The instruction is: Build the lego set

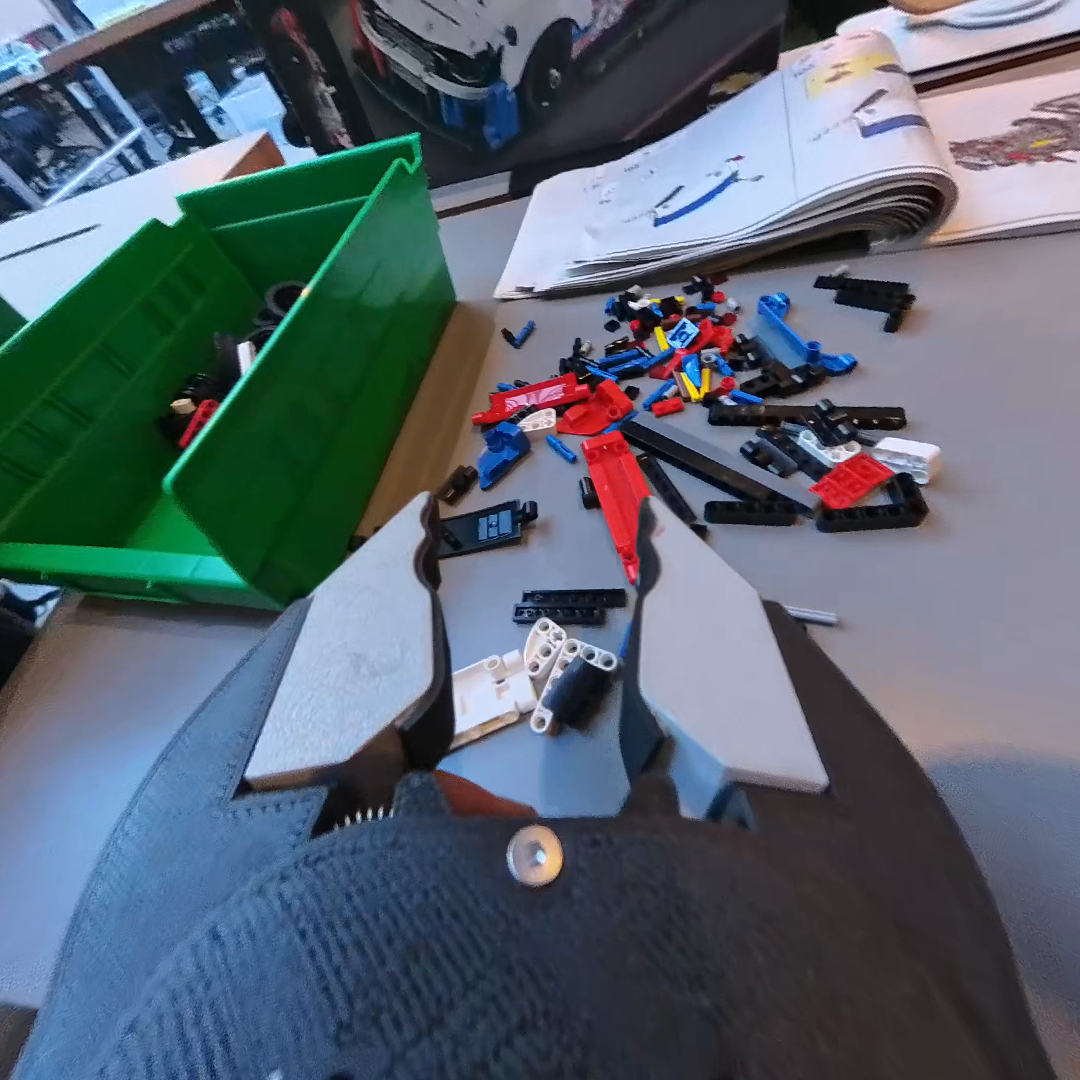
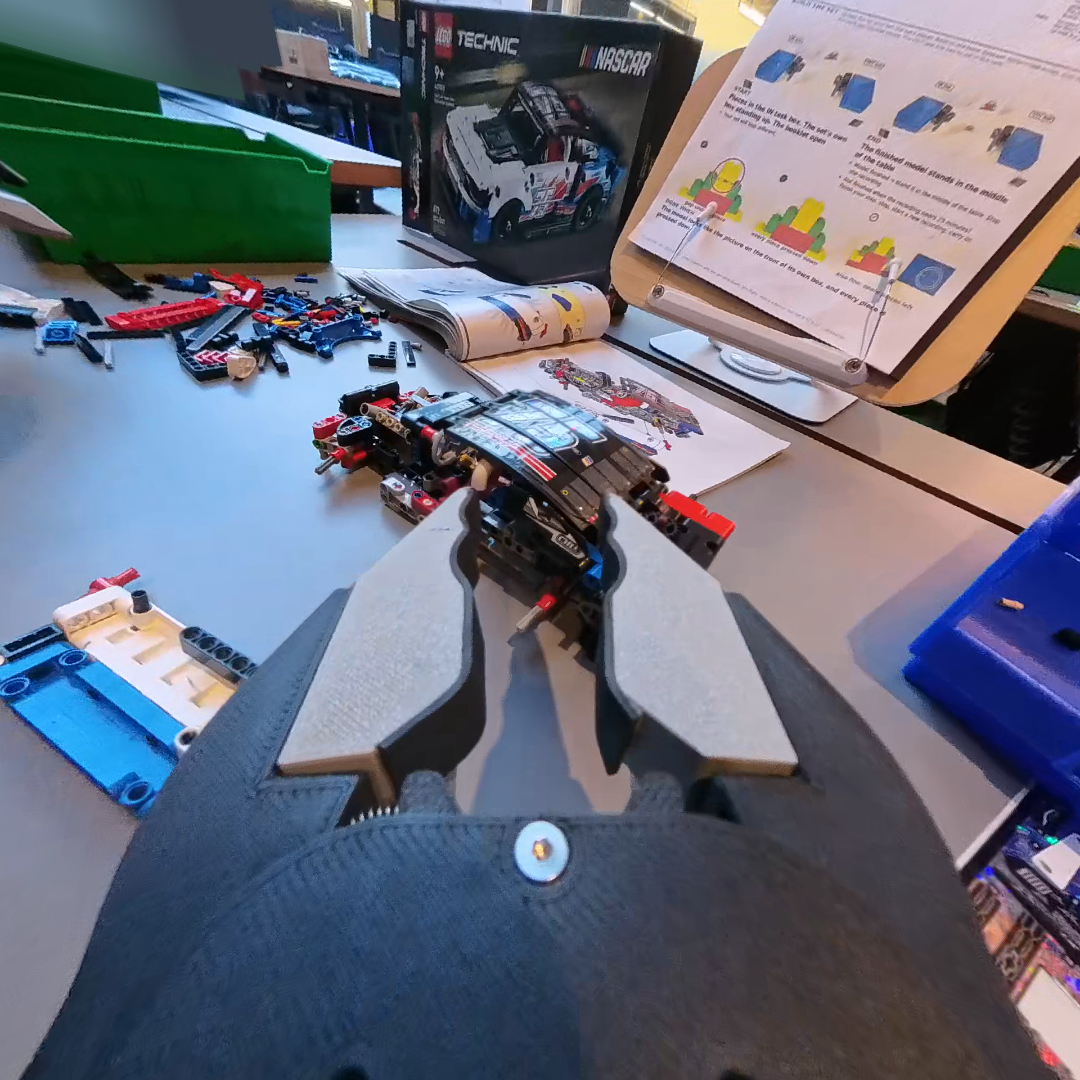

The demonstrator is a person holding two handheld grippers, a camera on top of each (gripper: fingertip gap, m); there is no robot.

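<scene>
In the left wrist view my left gripper (image 1: 537,526) is open and empty, low over the grey table (image 1: 935,672). A small white and black sub-assembly (image 1: 549,672) lies between its fingers, nearer the base than the tips. Two black beams (image 1: 570,605) and a long red panel (image 1: 613,479) lie just ahead, with a pile of loose pieces (image 1: 701,374) beyond. In the right wrist view my right gripper (image 2: 537,508) is open, its tips on either side of the near end of the partly built black car model (image 2: 526,456). I cannot tell if they touch it.
A green bin (image 1: 263,380) holding a few parts stands at the left. The open instruction booklet (image 1: 730,193) lies behind the pile. The set's box (image 2: 537,146) and a sheet on a stand (image 2: 847,175) are at the back. A blue and white panel assembly (image 2: 117,672) lies near left, and a blue bin (image 2: 1023,643) is at the right. My right fingertips sit around 45 centimetres from my left ones.
</scene>
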